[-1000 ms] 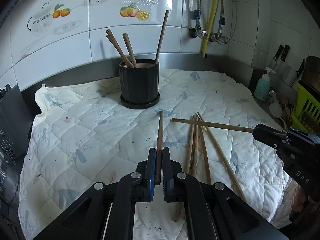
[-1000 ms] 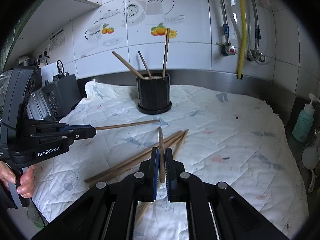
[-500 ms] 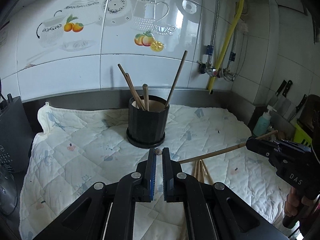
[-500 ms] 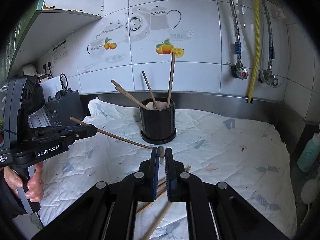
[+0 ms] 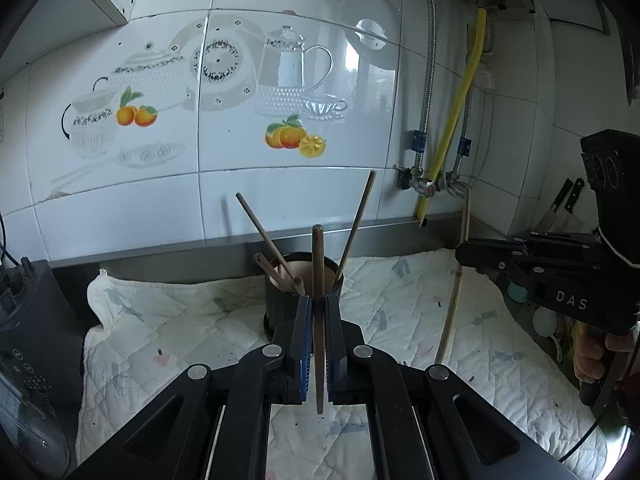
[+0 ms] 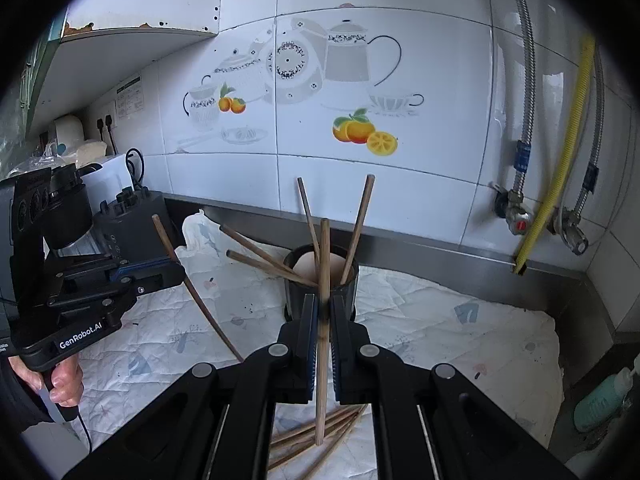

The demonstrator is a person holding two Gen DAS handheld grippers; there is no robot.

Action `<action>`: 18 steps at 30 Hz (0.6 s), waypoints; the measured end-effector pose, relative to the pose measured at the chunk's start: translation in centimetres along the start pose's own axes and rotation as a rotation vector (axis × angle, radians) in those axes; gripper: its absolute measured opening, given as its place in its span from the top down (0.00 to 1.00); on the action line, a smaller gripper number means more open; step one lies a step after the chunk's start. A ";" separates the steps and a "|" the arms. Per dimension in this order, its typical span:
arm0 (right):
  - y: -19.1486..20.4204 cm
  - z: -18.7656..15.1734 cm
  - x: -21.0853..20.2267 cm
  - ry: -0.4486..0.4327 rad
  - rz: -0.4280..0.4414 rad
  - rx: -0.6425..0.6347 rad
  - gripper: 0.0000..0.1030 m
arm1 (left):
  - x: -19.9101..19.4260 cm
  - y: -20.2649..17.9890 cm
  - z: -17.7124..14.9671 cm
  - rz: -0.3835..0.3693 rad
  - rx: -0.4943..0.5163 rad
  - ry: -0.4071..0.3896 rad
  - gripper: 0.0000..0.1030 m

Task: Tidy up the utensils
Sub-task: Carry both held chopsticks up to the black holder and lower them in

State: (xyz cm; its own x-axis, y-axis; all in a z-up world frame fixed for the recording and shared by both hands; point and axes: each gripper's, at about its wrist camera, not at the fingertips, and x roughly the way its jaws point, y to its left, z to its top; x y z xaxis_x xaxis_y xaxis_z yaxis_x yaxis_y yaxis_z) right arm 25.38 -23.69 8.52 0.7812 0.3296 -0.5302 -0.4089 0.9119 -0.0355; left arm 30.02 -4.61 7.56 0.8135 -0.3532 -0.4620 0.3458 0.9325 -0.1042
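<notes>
1. "DAS": white lettering on the black body of the right gripper (image 5: pixel 460 254), seen from the left wrist view.
2. "GenRobot.AI": white lettering on the black body of the left gripper (image 6: pixel 176 270), seen from the right wrist view.
3. Wall notice (image 6: pixel 130 98): print too small to read.

Left gripper (image 5: pixel 318 322): matte black linkage arms, round silver screw heads, blue pads lining the fingers (image 5: pixel 305 344); white "GenRobot.AI" lettering on the body, thin black cable trailing at 6 o'clock.

Right gripper (image 6: pixel 325 328): same black frame, silver screws, blue-lined fingers (image 6: pixel 308 344); white "DAS" lettering on its side, black strap below.

Dark sleeve (image 6: pixel 18 404) at the left wrist.
</notes>
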 end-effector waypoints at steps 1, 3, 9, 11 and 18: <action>0.0 0.6 0.1 -0.003 0.003 -0.008 0.92 | -0.1 -0.1 0.4 -0.003 0.003 -0.006 0.95; 0.0 1.7 0.2 -0.010 -0.001 -0.020 0.92 | -0.4 -0.4 1.6 -0.010 0.011 -0.023 0.95; 0.4 4.7 0.7 -0.046 -0.010 -0.057 0.92 | -1.2 -0.9 5.4 -0.038 0.017 -0.079 0.95; 0.5 5.7 1.0 -0.060 -0.008 -0.064 0.92 | -1.3 -0.8 6.9 -0.047 0.008 -0.107 0.95; 0.1 8.7 2.5 -0.104 -0.009 -0.049 0.92 | -0.7 0.3 11.3 -0.013 -0.001 -0.194 0.95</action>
State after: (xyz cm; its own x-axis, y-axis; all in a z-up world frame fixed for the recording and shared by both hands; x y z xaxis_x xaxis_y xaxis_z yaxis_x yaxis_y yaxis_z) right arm 31.38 -20.69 14.57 0.8285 0.3476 -0.4390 -0.4224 0.9026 -0.0826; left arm 34.80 -4.96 17.87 0.8839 -0.3730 -0.2822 0.3565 0.9278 -0.1097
